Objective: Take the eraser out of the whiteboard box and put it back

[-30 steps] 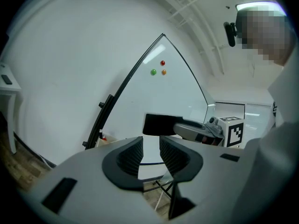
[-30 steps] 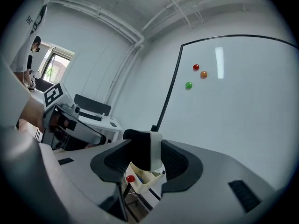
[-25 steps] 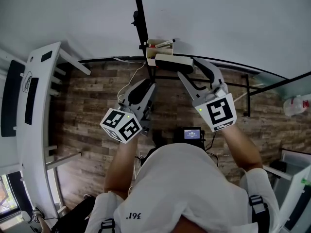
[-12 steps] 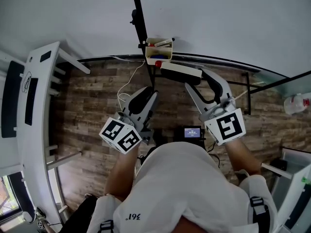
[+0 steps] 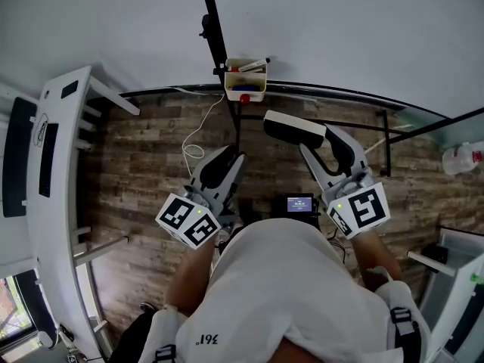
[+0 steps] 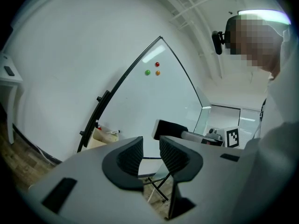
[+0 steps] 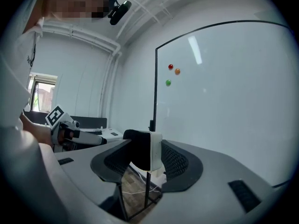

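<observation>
The cream whiteboard box (image 5: 245,79) hangs on the board's lower rail with markers and a red-capped item in it; the left gripper view shows this box (image 6: 103,136) too. My right gripper (image 5: 305,138) is shut on the eraser (image 5: 294,128), a white block with black felt, held level, apart from the box and to its lower right. In the right gripper view the eraser (image 7: 147,150) fills the gap between the pads of the right gripper (image 7: 148,156). My left gripper (image 5: 229,162) hangs lower left of the box, holding nothing, with a narrow gap between its pads (image 6: 175,155).
The whiteboard (image 5: 340,29) fills the far side; three coloured magnets (image 7: 170,67) stick to it. Its black stand legs (image 5: 386,146) cross the wood floor. A white desk (image 5: 60,165) runs along the left. A small screen device (image 5: 299,203) sits near my chest, a plastic bottle (image 5: 461,161) at far right.
My right gripper has drawn back from the box towards me and to the right, carrying the eraser out and rolling it. The left gripper drifted back a little.
</observation>
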### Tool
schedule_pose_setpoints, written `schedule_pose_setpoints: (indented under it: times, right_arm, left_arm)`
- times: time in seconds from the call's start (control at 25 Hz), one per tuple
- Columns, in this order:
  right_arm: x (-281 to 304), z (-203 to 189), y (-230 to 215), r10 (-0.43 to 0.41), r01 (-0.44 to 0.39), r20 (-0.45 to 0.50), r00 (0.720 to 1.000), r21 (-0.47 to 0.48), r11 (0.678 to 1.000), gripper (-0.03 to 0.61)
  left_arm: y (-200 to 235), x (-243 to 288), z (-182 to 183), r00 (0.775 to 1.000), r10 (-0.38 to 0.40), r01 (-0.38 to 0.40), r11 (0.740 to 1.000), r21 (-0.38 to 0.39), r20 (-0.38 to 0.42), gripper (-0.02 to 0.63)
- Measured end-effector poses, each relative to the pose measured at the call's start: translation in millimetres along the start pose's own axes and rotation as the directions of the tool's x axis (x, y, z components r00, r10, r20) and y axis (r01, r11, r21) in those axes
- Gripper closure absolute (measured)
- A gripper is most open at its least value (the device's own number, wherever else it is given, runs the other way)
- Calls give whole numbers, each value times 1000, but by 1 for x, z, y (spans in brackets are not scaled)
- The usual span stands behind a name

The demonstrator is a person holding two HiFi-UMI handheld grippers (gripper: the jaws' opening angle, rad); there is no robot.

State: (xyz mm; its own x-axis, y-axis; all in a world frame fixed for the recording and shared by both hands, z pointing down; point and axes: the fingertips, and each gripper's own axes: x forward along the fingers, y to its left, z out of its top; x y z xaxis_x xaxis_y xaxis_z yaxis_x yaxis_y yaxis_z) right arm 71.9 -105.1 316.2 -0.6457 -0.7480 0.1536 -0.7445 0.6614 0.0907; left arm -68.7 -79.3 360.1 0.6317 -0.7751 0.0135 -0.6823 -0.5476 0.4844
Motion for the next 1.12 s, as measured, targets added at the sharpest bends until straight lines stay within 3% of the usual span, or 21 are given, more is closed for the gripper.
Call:
schedule_pose_setpoints:
  times: [1.12]
  right_arm:
    - [-21,-44,13,14,-4,-77,997,125,992,370]
  left_arm:
    - [-2,-18,-50,993,25,-26,1000,-14,-113,509]
